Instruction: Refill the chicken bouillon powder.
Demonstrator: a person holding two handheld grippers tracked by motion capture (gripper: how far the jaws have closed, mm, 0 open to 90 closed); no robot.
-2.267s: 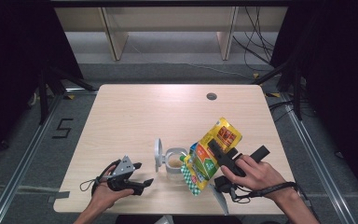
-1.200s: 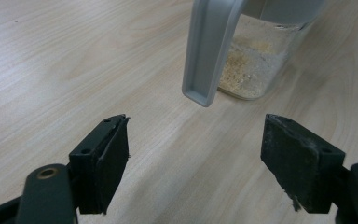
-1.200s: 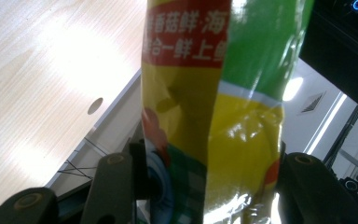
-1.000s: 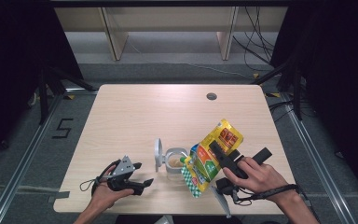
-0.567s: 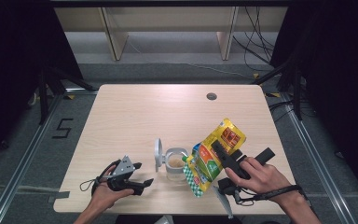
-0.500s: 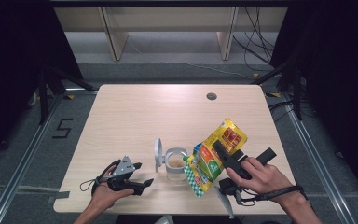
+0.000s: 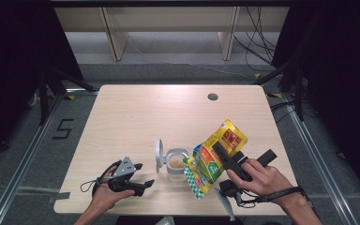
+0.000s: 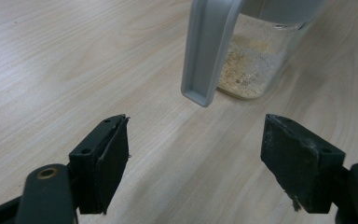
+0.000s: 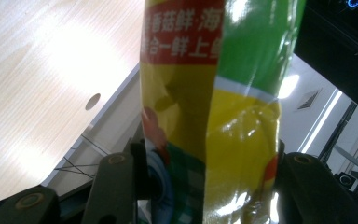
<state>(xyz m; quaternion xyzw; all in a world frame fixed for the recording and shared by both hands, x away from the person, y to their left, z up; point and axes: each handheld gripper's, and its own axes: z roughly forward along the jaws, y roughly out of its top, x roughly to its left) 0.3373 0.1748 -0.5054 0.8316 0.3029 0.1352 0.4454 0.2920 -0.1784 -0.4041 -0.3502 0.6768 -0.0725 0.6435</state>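
— Where do we stand?
— On the surface [image 7: 136, 112], our right tool [image 7: 221, 155] clamps the tilted packet [image 7: 214, 157] over the open jar [image 7: 175, 163]. A little powder is in; pouring looks unfinished.
— And our left tool [image 7: 140, 179]?
— Wide apart, empty, near the jar.

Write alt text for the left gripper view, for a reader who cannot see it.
The open left gripper hovers low over a pale wooden table, aimed at a clear jar holding a little tan powder. The jar's grey flip lid hangs open toward the camera, between the two black jaws and apart from both.
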